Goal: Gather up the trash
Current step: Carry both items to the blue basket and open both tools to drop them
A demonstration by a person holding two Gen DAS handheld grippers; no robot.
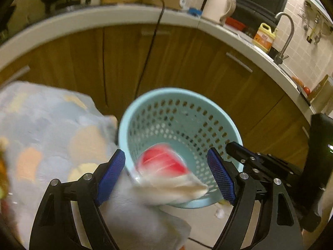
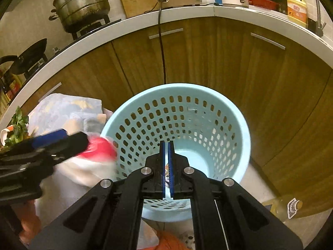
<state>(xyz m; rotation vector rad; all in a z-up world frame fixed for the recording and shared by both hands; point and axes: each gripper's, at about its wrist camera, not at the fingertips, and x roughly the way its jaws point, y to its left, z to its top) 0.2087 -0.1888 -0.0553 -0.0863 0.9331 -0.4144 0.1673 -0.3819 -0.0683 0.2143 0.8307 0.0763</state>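
Left black two-finger gripper: black plastic linkage arms with triangular cut-outs, round silver pivot screws, ribbed blue rubber pads. Right black two-finger gripper: identical construction; silver screws at 10 and 2 o'clock of its blue pads.

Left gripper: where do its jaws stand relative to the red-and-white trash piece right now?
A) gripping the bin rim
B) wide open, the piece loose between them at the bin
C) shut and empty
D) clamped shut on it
B: the left gripper has its blue pads far apart, with the blurred red-and-white trash piece loose between them at the mouth of the light-blue bin.
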